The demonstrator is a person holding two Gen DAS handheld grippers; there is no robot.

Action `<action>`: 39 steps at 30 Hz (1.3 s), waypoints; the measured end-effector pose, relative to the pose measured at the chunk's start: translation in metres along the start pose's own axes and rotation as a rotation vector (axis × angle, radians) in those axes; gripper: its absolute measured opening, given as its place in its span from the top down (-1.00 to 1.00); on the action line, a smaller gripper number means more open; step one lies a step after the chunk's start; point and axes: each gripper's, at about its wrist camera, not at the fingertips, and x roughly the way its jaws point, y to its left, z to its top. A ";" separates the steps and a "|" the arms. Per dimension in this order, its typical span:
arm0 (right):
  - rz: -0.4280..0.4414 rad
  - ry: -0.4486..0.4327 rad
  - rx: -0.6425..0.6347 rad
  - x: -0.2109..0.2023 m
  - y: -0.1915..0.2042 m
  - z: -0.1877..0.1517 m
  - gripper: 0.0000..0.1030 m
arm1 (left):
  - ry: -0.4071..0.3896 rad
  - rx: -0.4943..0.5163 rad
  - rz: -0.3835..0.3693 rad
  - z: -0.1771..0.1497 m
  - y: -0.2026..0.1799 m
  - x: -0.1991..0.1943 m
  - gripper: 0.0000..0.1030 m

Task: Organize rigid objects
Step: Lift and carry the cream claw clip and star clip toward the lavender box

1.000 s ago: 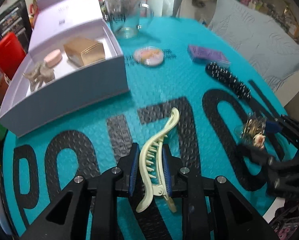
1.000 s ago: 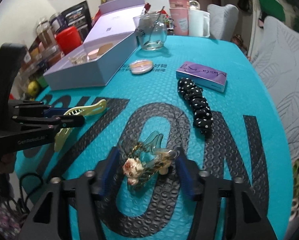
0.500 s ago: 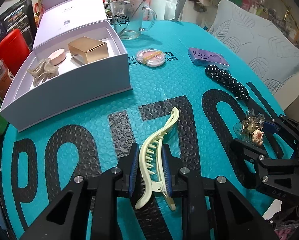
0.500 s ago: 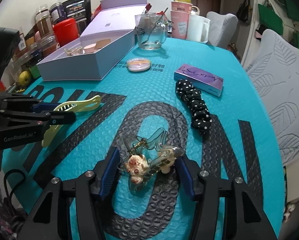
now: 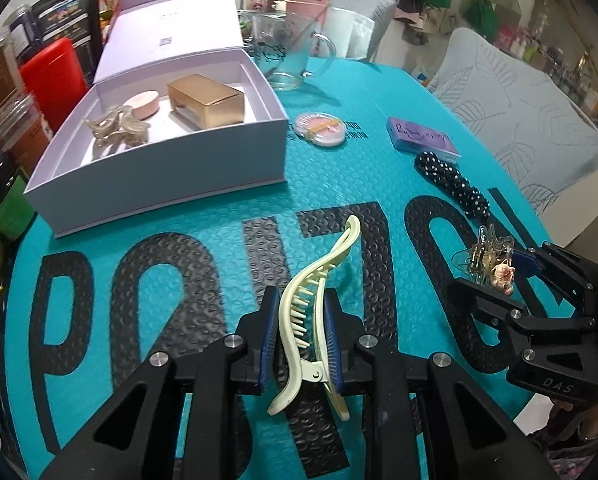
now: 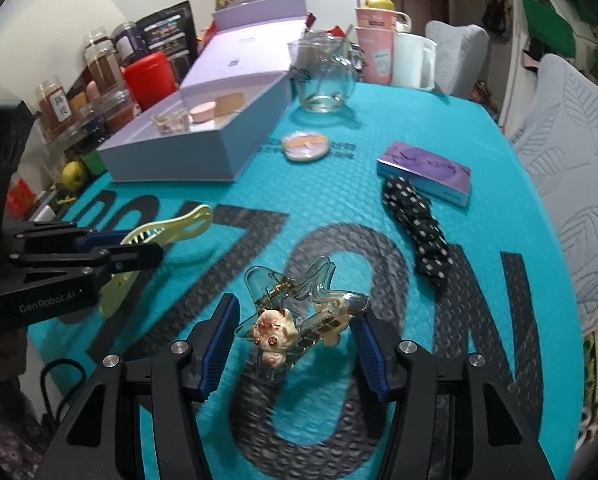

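My left gripper (image 5: 299,336) is shut on a cream banana hair clip (image 5: 311,304), held above the teal mat; the clip also shows in the right wrist view (image 6: 167,228). My right gripper (image 6: 295,340) is shut on a clear claw clip with a small cat charm (image 6: 295,312), lifted off the mat; that clip also shows in the left wrist view (image 5: 487,260). The open lilac box (image 5: 159,176) at the left back holds a gold box (image 5: 207,100), a pink case (image 5: 143,104) and a beige claw clip (image 5: 115,128).
On the mat lie a round pink compact (image 5: 319,128), a purple flat box (image 5: 423,140) and a black polka-dot scrunchie (image 5: 455,188). A glass mug (image 5: 287,56) and cups (image 6: 379,48) stand at the back. Jars and a red canister (image 5: 55,80) line the left edge.
Both grippers have risen with their clips and pulled back a little from the table. The right gripper's claw clip left the mat. Objects on the mat have not moved.
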 end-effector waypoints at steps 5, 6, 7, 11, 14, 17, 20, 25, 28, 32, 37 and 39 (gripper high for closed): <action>0.035 -0.015 -0.032 0.000 0.013 0.009 -0.09 | -0.026 -0.029 0.027 0.000 0.009 -0.011 0.58; 0.042 -0.014 -0.038 0.000 0.015 0.011 -0.09 | -0.028 -0.035 0.028 0.000 0.011 -0.012 0.58; 0.048 -0.014 -0.041 0.000 0.017 0.012 -0.09 | -0.029 -0.043 0.030 0.000 0.013 -0.013 0.58; 0.090 -0.014 -0.064 0.001 0.027 0.019 -0.09 | -0.037 -0.064 0.044 0.001 0.021 -0.016 0.58; 0.118 -0.014 -0.083 0.003 0.034 0.026 -0.09 | -0.049 -0.078 0.054 0.003 0.026 -0.021 0.58; 0.141 -0.017 -0.106 0.004 0.042 0.034 -0.09 | -0.059 -0.092 0.059 0.005 0.033 -0.026 0.58; 0.168 -0.020 -0.123 0.005 0.050 0.042 -0.09 | -0.072 -0.102 0.070 0.009 0.038 -0.029 0.58; 0.208 -0.021 -0.152 0.006 0.060 0.056 -0.09 | -0.091 -0.114 0.077 0.015 0.048 -0.034 0.58; 0.222 -0.023 -0.166 0.005 0.065 0.064 -0.09 | -0.105 -0.122 0.080 0.019 0.054 -0.038 0.58; 0.242 -0.023 -0.186 0.006 0.069 0.076 -0.09 | -0.120 -0.138 0.084 0.025 0.062 -0.041 0.58; 0.266 -0.023 -0.200 0.008 0.073 0.090 -0.10 | -0.138 -0.145 0.086 0.036 0.070 -0.044 0.58; 0.273 -0.025 -0.207 0.008 0.074 0.096 -0.09 | -0.147 -0.147 0.087 0.039 0.073 -0.046 0.58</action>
